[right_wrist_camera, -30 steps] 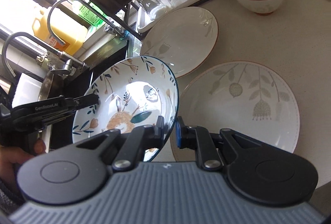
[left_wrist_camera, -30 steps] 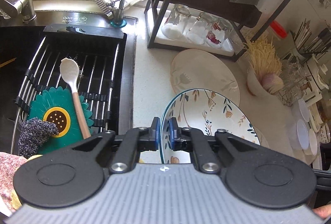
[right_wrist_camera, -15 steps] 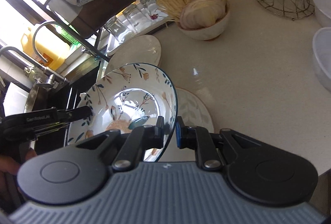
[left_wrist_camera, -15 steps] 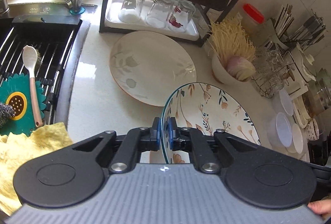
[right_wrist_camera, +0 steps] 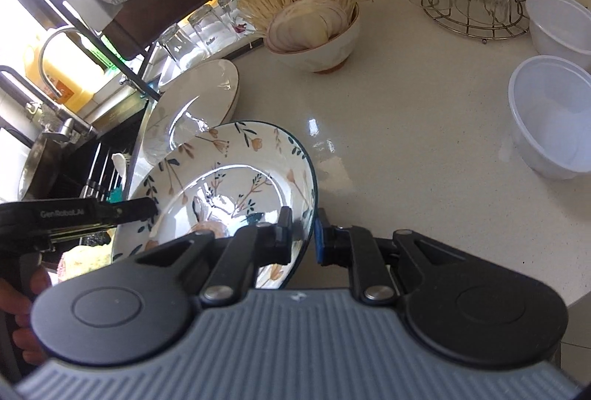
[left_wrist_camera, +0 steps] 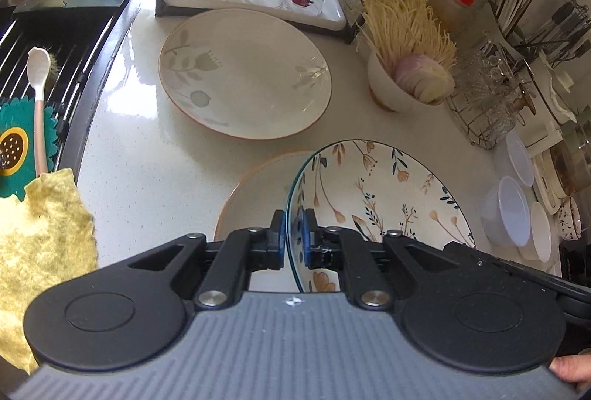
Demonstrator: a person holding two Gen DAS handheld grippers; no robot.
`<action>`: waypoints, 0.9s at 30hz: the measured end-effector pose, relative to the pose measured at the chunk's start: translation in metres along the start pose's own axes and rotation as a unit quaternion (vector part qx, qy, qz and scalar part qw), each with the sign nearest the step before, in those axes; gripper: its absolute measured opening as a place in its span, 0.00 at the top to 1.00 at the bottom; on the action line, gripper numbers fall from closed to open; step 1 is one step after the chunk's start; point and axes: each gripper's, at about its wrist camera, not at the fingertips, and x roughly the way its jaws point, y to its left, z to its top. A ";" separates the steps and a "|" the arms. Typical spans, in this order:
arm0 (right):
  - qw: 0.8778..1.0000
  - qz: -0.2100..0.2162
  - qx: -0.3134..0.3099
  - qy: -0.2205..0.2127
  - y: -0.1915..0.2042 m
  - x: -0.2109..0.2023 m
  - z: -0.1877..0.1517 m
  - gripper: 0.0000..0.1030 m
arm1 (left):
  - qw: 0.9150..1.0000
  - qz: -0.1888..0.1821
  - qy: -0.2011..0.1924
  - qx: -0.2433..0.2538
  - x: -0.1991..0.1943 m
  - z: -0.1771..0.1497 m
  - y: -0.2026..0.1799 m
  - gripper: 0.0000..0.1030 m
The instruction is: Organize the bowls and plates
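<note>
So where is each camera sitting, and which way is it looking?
Left wrist: sits on the left tool, looking down at the counter; its tool is shut on the flowery bowl, and a fingertip shows.
Right wrist: sits on the right tool, looking down across the counter toward the sink; its own tool, the left tool and a hand show.
Both share the bowl and the beige plate.

Both grippers look the same: left gripper (left_wrist_camera: 293, 237) and right gripper (right_wrist_camera: 303, 233) have black linkage arms, silver screws, blue pads inside the jaws, ribbed grey body behind.
</note>
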 end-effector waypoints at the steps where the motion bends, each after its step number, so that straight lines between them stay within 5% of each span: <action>1: 1.000 0.000 -0.004 0.003 0.000 0.001 -0.001 0.85 | 1.000 0.004 0.002 -0.003 0.001 -0.002 0.001 0.90; 7: 1.000 -0.002 -0.026 0.017 0.008 0.011 -0.004 0.85 | 0.999 0.022 0.018 -0.018 0.008 -0.008 0.012 0.88; 27: 0.998 -0.024 -0.059 0.029 0.021 0.031 -0.008 0.85 | 0.995 0.082 0.042 0.043 0.030 -0.010 0.007 0.80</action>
